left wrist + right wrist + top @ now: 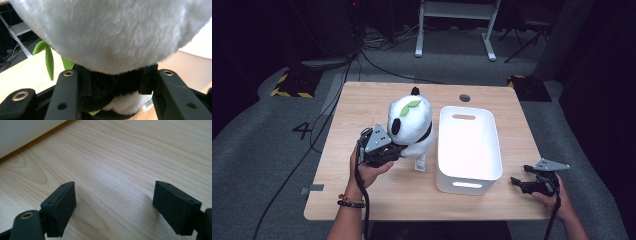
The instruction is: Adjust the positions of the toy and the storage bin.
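The left claw (384, 150) is clamped on the neck of the plush panda (411, 122); in the left gripper view its two black jaws press into the dark fur band (112, 87) under the white head (112, 32). The right claw (532, 182) rests near the bench's (362, 195) near right corner with its jaws spread wide and nothing between them, bare wood showing in the right gripper view (112, 202).

The step in hand looks like the grasp of the toy, with the white bin (469, 150) as the likely goal. The panda sits around the middle of the bench, a little toward the left edge, just beside the bin's left wall and apparently not touching it.

The toy stands upright, so its long axis runs bottom to head, leaning slightly toward the far edge. Its dark eye patch turns toward the left near corner, and the green leaf (408, 106) lies on top of the head. A paper tag (419, 164) trails from its base toward the near edge.

The next move probably calls for a lift high enough to clear the bin's rim, then a carry toward the right edge, keeping the soft neck from slipping out.
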Tool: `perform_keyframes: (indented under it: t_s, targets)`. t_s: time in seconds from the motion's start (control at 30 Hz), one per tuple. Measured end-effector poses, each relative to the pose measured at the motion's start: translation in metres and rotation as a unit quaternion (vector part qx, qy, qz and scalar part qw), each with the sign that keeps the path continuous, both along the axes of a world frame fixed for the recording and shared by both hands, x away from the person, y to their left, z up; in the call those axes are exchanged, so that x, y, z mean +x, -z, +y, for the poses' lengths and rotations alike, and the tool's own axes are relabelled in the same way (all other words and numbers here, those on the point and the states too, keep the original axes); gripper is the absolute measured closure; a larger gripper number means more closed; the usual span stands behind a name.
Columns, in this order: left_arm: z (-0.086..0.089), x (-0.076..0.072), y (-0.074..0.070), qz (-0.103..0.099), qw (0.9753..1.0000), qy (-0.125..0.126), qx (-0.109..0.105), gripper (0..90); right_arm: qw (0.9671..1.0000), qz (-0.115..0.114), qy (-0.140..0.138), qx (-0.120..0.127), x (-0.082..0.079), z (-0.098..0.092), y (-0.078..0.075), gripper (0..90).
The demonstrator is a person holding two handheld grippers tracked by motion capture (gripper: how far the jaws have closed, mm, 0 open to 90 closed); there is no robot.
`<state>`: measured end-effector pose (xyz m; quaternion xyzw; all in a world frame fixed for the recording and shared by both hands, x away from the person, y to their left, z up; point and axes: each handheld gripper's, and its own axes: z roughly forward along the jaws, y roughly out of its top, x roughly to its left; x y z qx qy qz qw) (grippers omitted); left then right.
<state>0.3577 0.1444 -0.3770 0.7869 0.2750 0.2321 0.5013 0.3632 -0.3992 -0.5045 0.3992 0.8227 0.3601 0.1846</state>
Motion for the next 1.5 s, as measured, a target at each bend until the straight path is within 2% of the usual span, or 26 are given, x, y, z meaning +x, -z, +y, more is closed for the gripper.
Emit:
perform_keyframes:
  t_s: [0.17, 0.23, 0.27, 0.3, 0.4, 0.43, 0.57, 0.7, 0.77, 0.83, 0.87, 1.3, 1.33, 1.37, 1.5]
  targets:
    - [0.000, -0.001, -0.007, -0.005, 1.0000, 0.003, 0.001, 56.6, 1.0000, 0.000, 0.000, 0.000, 0.000, 0.000, 0.000, 18.6]
    - [0.000, -0.001, -0.010, -0.012, 0.9999, 0.001, 0.008, 56.6, 1.0000, 0.000, 0.000, 0.000, 0.000, 0.000, 0.000, 18.7]
    - [0.000, -0.001, -0.011, -0.007, 1.0000, 0.004, 0.004, 56.6, 1.0000, 0.000, 0.000, 0.000, 0.000, 0.000, 0.000, 18.7]
    - [-0.001, -0.001, -0.012, -0.012, 0.9999, 0.001, -0.002, 56.6, 1.0000, 0.000, 0.000, 0.000, 0.000, 0.000, 0.000, 18.7]
    - [-0.001, -0.001, -0.017, -0.018, 0.9998, 0.002, 0.006, 56.6, 1.0000, 0.000, 0.000, 0.000, 0.000, 0.000, 0.000, 18.6]
    - [-0.002, -0.001, -0.018, -0.017, 0.9998, 0.004, 0.000, 56.6, 1.0000, 0.000, 0.000, 0.000, 0.000, 0.000, 0.000, 18.6]
    - [-0.003, 0.000, -0.024, -0.027, 0.9996, 0.004, 0.006, 56.6, 1.0000, 0.000, 0.000, 0.000, 0.000, 0.000, 0.000, 18.7]
    - [-0.006, 0.001, -0.032, -0.028, 0.9995, 0.013, 0.011, 56.6, 1.0000, 0.000, 0.000, 0.000, 0.000, 0.000, 0.000, 18.6]
    - [-0.009, 0.001, -0.036, -0.036, 0.9993, 0.008, 0.003, 56.6, 1.0000, 0.000, 0.000, 0.000, 0.000, 0.000, 0.000, 18.6]
    - [-0.010, 0.001, -0.040, -0.039, 0.9991, 0.015, 0.008, 56.6, 1.0000, 0.000, 0.000, 0.000, 0.000, 0.000, 0.000, 18.6]
    - [-0.012, 0.001, -0.041, -0.045, 0.9989, 0.011, 0.005, 56.6, 1.0000, 0.000, 0.000, 0.000, 0.000, 0.000, 0.000, 18.6]
    - [-0.028, 0.001, -0.064, -0.066, 0.9972, 0.036, 0.003, 56.6, 1.0000, 0.000, 0.000, 0.000, 0.000, 0.000, 0.000, 18.7]
    - [-0.032, 0.001, -0.064, -0.069, 0.9970, 0.032, -0.012, 56.6, 1.0000, 0.000, 0.000, 0.000, 0.000, 0.000, 0.000, 18.7]
    - [-0.033, 0.002, -0.066, -0.067, 0.9969, 0.041, -0.005, 56.5, 1.0000, 0.000, 0.000, 0.000, 0.000, 0.000, 0.000, 18.7]
    - [-0.044, 0.003, -0.069, -0.072, 0.9959, 0.053, -0.008, 56.5, 1.0000, 0.000, 0.000, 0.000, 0.000, 0.000, 0.000, 18.6]
